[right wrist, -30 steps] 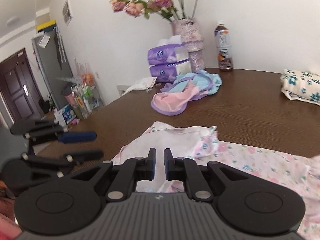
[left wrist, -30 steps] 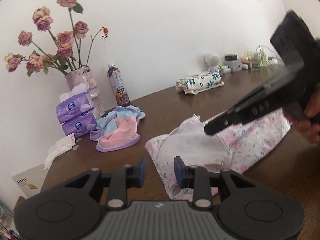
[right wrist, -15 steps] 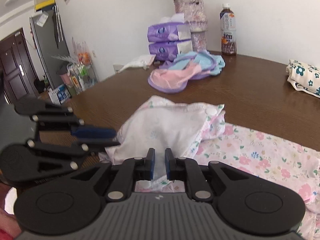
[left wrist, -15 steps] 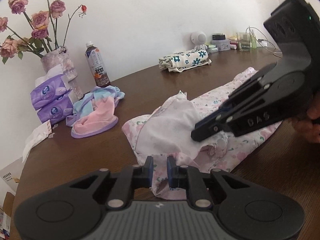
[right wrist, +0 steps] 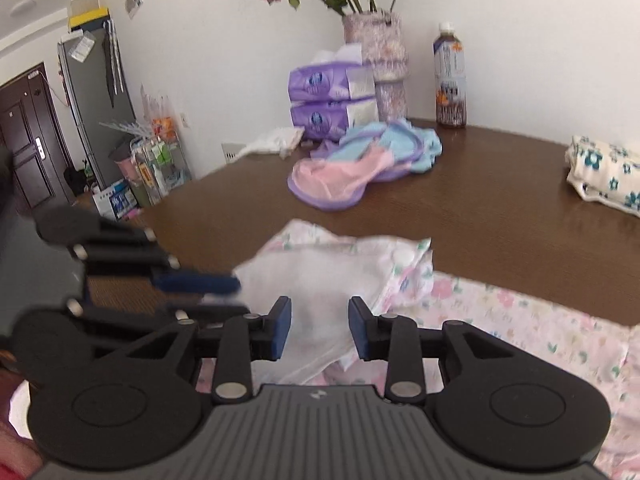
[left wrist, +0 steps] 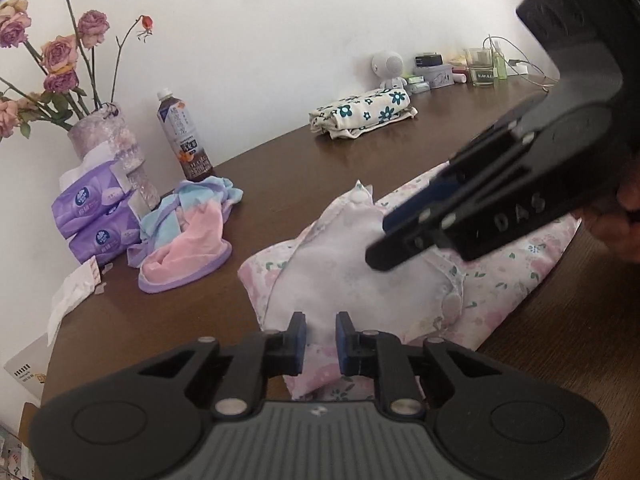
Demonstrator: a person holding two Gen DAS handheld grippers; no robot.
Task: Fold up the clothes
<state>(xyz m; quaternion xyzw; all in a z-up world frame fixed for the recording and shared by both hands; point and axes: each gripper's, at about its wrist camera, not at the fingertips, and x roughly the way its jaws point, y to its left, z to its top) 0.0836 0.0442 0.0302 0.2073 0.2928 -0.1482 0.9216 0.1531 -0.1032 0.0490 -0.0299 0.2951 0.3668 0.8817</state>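
The letters "DAS" are readable on the right gripper (left wrist: pixel 376 254); the bottle (left wrist: pixel 183 136) label is too small to read. The pink floral garment (left wrist: pixel 504 284) lies on the brown surface (left wrist: pixel 280 176), its long axis running from 7 toward 2 o'clock in the left wrist view. The left gripper (left wrist: pixel 321 336) has fingers slightly parted with cloth between them, whether gripped I cannot tell. The right gripper's fingers (right wrist: pixel 280 330) are spread wide over the folded white part.

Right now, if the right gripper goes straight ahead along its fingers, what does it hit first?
Probably the pink floral garment: its folded white-backed part lies right ahead of the open right gripper. Beyond it is bare table. Depth is hard to judge in the fisheye view.
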